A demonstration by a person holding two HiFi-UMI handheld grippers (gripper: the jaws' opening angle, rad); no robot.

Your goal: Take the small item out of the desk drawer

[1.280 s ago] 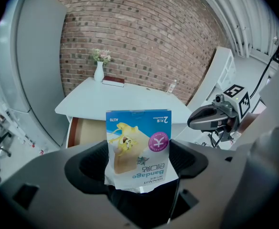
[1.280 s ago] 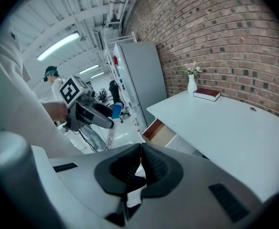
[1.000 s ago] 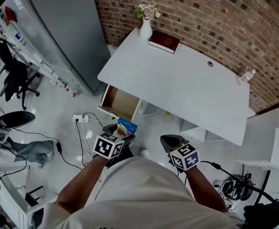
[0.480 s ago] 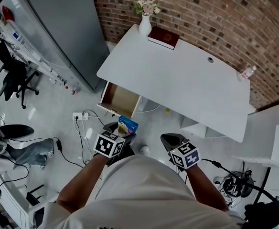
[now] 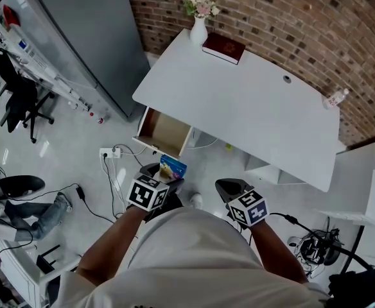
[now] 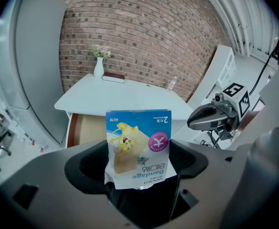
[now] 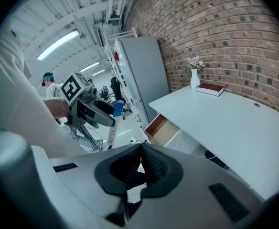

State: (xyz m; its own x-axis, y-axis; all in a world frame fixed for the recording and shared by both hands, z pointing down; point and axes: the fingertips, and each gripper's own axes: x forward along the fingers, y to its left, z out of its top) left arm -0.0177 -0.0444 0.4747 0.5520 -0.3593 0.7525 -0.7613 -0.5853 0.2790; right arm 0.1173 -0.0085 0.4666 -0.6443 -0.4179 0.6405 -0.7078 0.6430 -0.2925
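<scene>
Neither gripper has been shifted since before. Bare wood is shown in the open desk drawer [image 5: 164,133] (centre-left). A bandage packet [image 6: 138,147] is pinched by the left gripper [image 5: 167,179]. The right gripper [image 7: 140,151] is pressed together.

We see the bandage packet [image 6: 138,147], blue and white with a round pink badge. It stands upright with its print upside-down, pinched at its lower edge between the left gripper's [image 6: 139,168] jaws, out in front of the desk [image 5: 239,108]. The drawer [image 5: 164,133] hangs pulled open under the desk's left end, its tan bottom showing.
</scene>
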